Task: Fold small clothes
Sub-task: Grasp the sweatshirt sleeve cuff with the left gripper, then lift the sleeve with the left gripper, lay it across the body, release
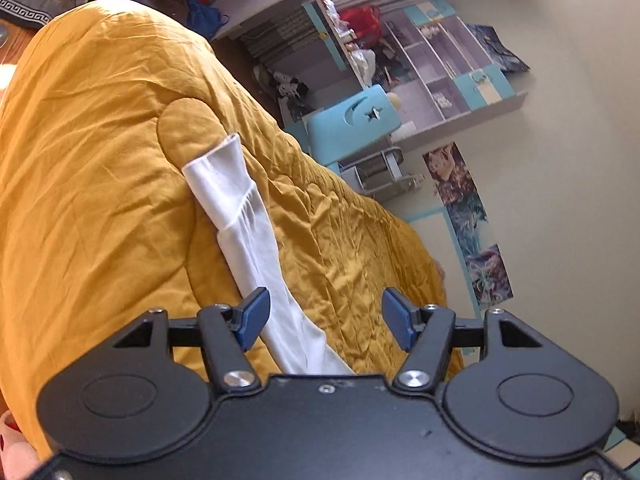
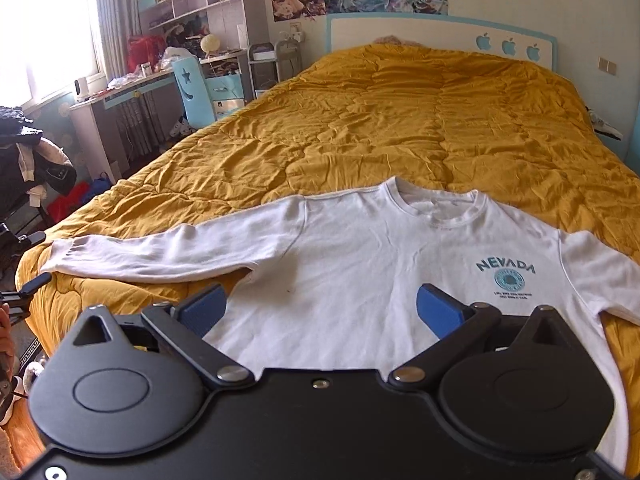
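Mustard quilt (image 2: 400,120) covers the bed. A white sweatshirt (image 2: 360,260) lies flat, front up, across the quilt's near end, collar toward the headboard (image 2: 400,28). One sleeve (image 1: 240,216) extends sideways to the quilt's edge. The right gripper (image 2: 322,312) hovers above the sweatshirt's hem, jaws spread apart. The left gripper (image 1: 326,322) straddles the sleeve, jaws likewise apart, gripping nothing.
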`<action>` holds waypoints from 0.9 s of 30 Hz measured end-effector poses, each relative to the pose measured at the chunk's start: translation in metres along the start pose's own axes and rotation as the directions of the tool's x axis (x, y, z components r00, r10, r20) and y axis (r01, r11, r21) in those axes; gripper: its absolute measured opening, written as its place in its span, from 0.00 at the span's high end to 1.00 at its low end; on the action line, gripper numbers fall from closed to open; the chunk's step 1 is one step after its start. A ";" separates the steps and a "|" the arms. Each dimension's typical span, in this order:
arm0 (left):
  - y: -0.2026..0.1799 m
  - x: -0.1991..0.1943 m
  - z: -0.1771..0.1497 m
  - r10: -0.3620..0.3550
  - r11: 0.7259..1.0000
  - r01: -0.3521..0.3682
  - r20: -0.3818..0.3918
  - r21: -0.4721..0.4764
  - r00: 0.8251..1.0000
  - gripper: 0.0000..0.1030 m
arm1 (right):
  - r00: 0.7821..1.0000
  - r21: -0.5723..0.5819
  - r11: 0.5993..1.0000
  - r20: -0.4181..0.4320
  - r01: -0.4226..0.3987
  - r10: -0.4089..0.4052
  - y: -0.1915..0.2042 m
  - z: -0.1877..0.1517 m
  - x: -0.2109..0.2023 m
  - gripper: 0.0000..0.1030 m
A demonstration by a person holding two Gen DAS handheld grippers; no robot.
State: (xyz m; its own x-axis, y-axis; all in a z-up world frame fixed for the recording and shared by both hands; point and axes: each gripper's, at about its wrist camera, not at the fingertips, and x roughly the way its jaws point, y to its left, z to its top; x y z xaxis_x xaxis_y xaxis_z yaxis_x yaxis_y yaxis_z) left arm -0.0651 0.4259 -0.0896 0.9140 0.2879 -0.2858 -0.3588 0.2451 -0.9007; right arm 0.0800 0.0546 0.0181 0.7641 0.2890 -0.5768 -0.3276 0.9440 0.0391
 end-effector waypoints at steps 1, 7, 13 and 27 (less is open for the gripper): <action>0.005 0.004 0.006 0.027 0.999 -0.026 0.028 -0.019 0.999 0.40 | 1.000 -0.005 1.000 0.015 -0.024 0.024 0.005 0.002 0.004 0.00; 0.030 0.021 0.030 0.077 0.994 -0.068 0.099 -0.089 0.992 0.43 | 0.995 0.025 0.994 -0.015 -0.103 0.103 0.028 0.014 0.041 0.02; 0.047 0.031 0.034 0.068 0.992 -0.053 0.125 -0.119 0.990 0.45 | 0.989 0.023 0.992 -0.078 -0.126 0.128 0.046 0.008 0.064 0.02; 0.023 0.035 0.027 -0.027 0.993 0.044 0.151 -0.110 0.988 0.98 | 0.991 -0.008 0.999 -0.132 -0.035 0.033 0.031 -0.004 0.072 0.02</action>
State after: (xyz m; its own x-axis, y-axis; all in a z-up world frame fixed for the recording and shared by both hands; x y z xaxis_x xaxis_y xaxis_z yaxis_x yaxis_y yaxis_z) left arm -0.0467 0.4665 -0.1114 0.8843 0.4178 -0.2085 -0.2951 0.1539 -0.9430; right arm 0.1226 0.1046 -0.0258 0.6728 0.2969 -0.6776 -0.3582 0.9322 0.0528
